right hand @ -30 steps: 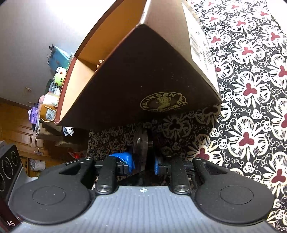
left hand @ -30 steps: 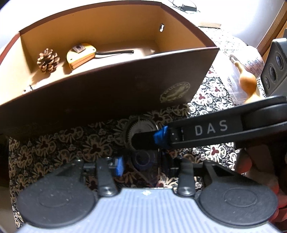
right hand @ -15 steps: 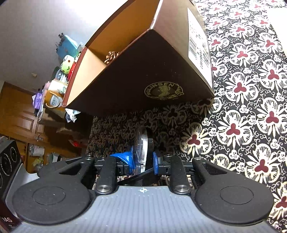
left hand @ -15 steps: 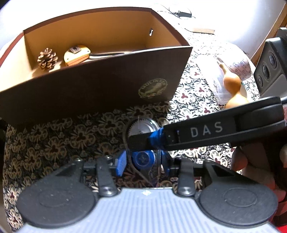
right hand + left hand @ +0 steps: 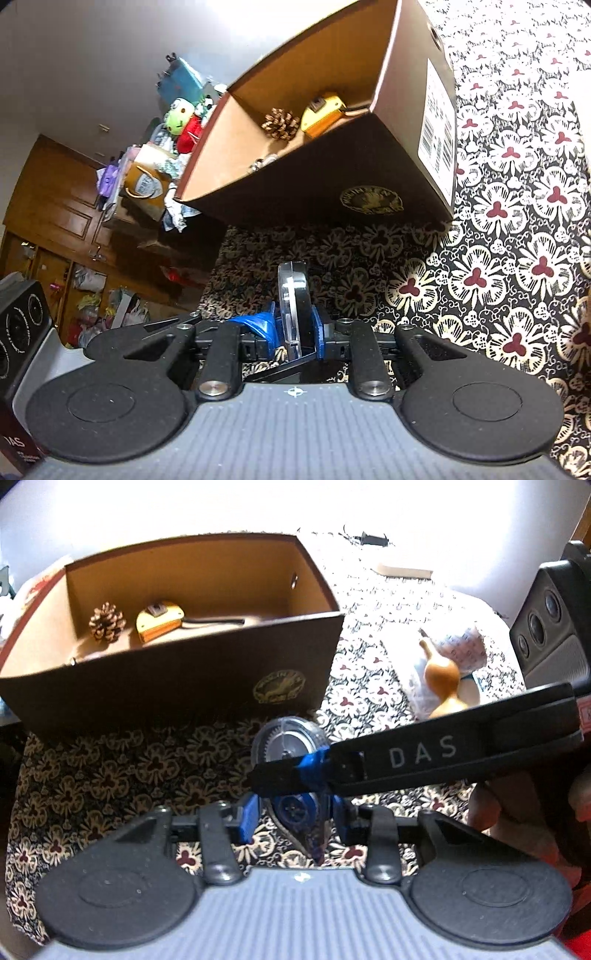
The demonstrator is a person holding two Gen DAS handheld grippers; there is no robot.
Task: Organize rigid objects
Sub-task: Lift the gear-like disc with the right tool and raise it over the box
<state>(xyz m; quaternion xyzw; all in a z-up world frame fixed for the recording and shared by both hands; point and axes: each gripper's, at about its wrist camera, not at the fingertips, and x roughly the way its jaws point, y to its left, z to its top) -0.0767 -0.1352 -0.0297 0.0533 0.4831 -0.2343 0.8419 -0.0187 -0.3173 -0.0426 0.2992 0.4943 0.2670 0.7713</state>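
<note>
1. Currently right gripper (image 5: 293, 328) clamped on a clear correction-tape dispenser (image 5: 291, 295); blue pads (image 5: 264, 326) pressed against both flat faces, dispenser seen edge-on and upright in the right wrist view.
2. Dispenser held just above the patterned cloth (image 5: 92, 775), in front of the brown box (image 5: 166, 686), near its printed gold logo. Not inside the box.
3. Left gripper (image 5: 295, 814) spread wide, one pad on either side of the dispenser's pointed blue end. Visible gap at the left pad; contact at the right pad hard to judge, probably none.
4. Right gripper's black finger marked "DAS" crossing the left wrist view from the right, over the dispenser's geared wheel. Person's fingers partly visible under it at the right edge.
5. Inside the box, against the far wall: pine cone (image 5: 107, 622), with a yellow tape measure (image 5: 159, 622) just beside it, black strap trailing right. Small metallic item (image 5: 262, 162) near the front wall, too small to identify.
6. Right of the box on the cloth: tan gourd (image 5: 441, 675) leaning against a clear bag (image 5: 461, 650).
</note>
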